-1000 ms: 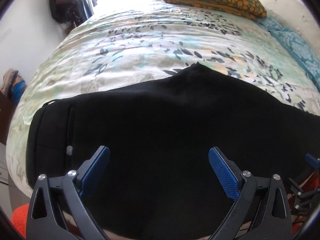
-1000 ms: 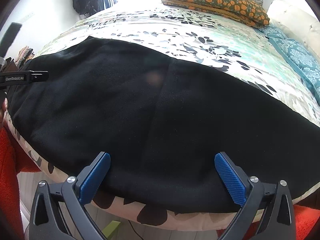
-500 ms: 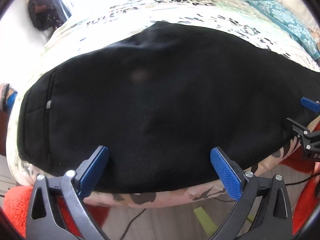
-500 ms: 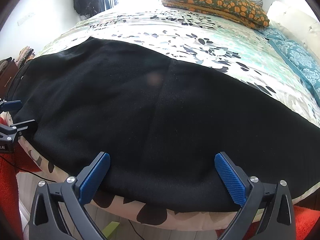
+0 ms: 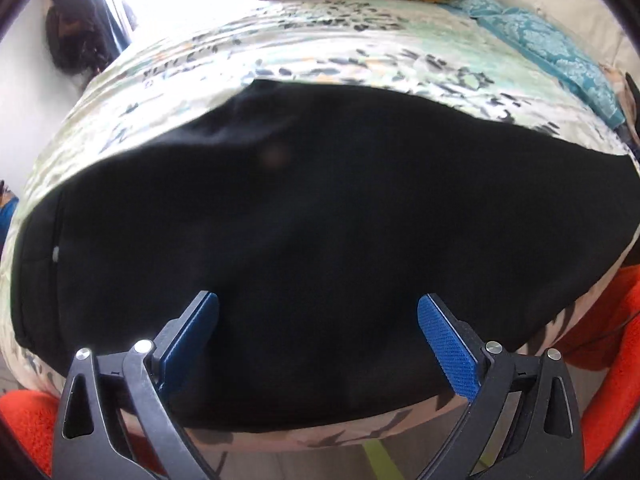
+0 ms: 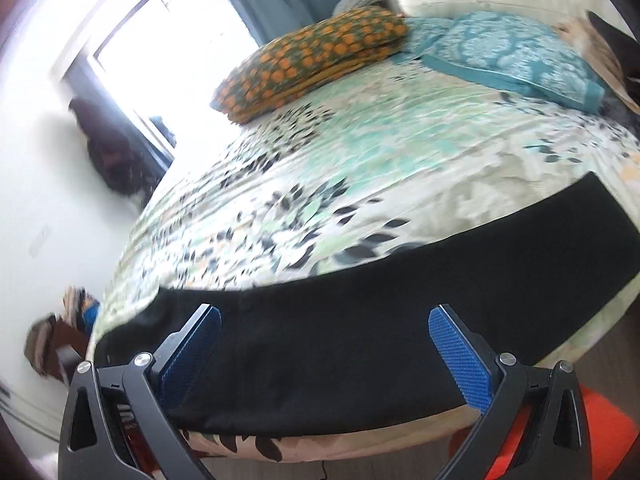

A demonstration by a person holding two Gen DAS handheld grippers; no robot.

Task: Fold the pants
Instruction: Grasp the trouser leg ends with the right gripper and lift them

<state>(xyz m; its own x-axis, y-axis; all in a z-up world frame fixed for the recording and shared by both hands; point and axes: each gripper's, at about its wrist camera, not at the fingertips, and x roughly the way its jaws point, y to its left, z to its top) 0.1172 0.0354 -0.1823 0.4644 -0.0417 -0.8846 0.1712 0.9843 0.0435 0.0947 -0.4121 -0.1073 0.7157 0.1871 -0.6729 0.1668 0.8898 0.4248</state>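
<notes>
Left gripper [image 5: 318, 332] wide open, nothing held, pulled back off the pants [image 5: 320, 220]; their near edge now sits under its fingertips, waistband off to its left. Right gripper [image 6: 324, 344] also wide open and empty, has swung right; pants [image 6: 380, 320] show as a dark strip just ahead, hem end far right. Bedspread [image 6: 320, 184] beyond, pillows [image 6: 308, 60] farthest. Likely repositioning toward the leg end for the next fold; no grasp yet.

matt black cloth pants [image 5: 320, 220] on a smooth printed cotton-like bedsheet [image 6: 360, 168]; textured blue pads [image 5: 448, 340].
</notes>
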